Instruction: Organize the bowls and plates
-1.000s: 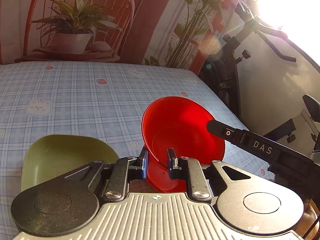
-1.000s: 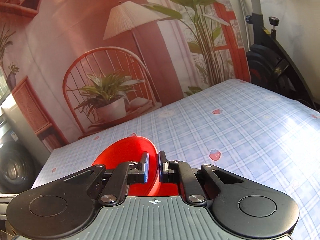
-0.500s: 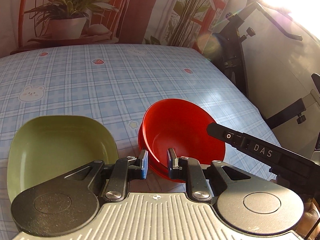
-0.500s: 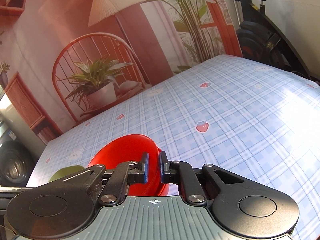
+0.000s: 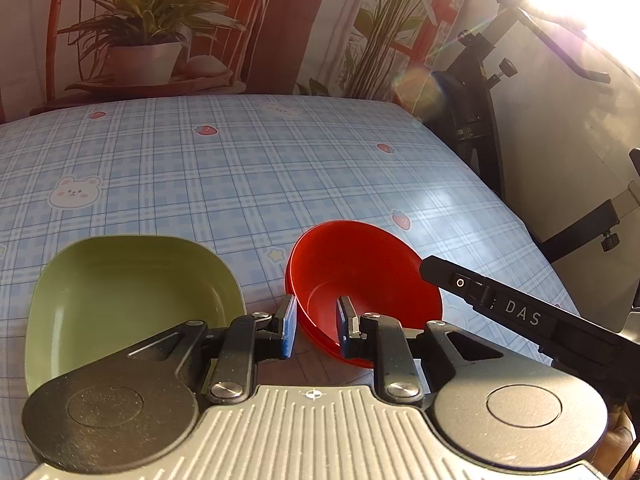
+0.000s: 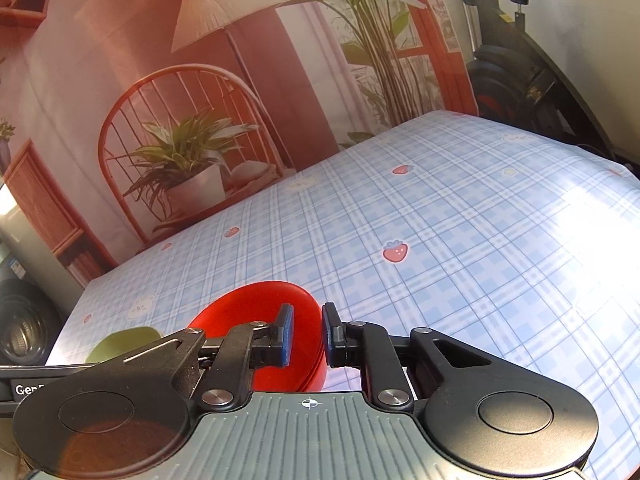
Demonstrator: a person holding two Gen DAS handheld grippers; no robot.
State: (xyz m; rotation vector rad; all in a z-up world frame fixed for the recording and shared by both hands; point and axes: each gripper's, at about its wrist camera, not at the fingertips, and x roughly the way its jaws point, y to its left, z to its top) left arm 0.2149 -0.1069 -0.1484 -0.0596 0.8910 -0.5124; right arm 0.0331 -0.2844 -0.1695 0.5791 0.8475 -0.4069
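The red bowl (image 5: 362, 280) sits on the checked tablecloth (image 5: 240, 176) beside the green plate (image 5: 128, 300). Both grippers (left gripper (image 5: 316, 326), right gripper (image 6: 307, 336)) straddle its rim, jaws just easing apart. Light, stiff, slick; pinch the rim.

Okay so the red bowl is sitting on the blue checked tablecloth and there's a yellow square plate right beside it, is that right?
Not quite: the square plate beside the red bowl is olive green, not yellow, as the left wrist view shows. The rest holds: the bowl sits on the blue checked tablecloth, with the plate right beside it.
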